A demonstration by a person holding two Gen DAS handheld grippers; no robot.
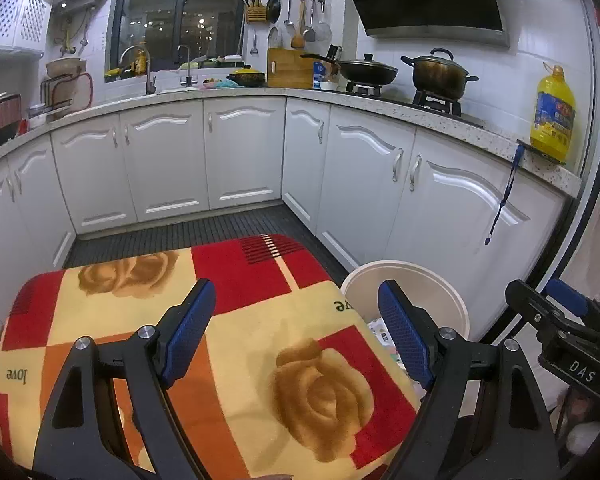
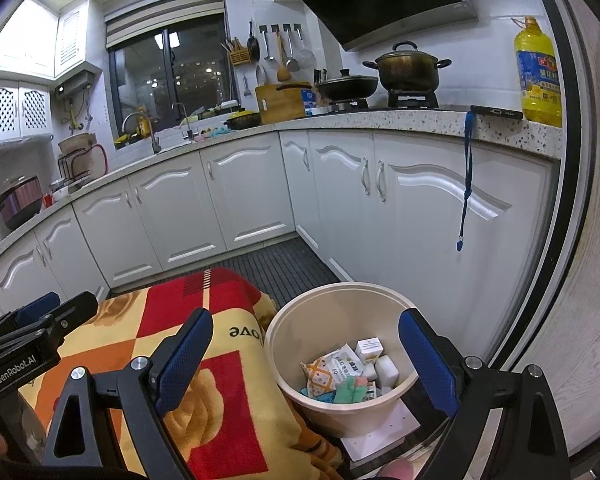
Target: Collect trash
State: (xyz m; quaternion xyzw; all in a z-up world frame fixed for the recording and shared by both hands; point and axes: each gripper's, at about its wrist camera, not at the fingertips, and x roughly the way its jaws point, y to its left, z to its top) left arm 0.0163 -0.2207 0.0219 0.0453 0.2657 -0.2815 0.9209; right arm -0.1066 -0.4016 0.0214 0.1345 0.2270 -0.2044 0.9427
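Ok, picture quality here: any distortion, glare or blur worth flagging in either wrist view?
Left wrist: strong fisheye bowing of the countertop, dark vignette corners, reflections in the window. Right wrist: same bowing, bright overexposed upper-left cabinet; bin contents sharp.

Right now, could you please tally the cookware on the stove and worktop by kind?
Lidded stockpot: 1
Lidded wok: 1
Yellow-lidded casserole: 1
Total: 3
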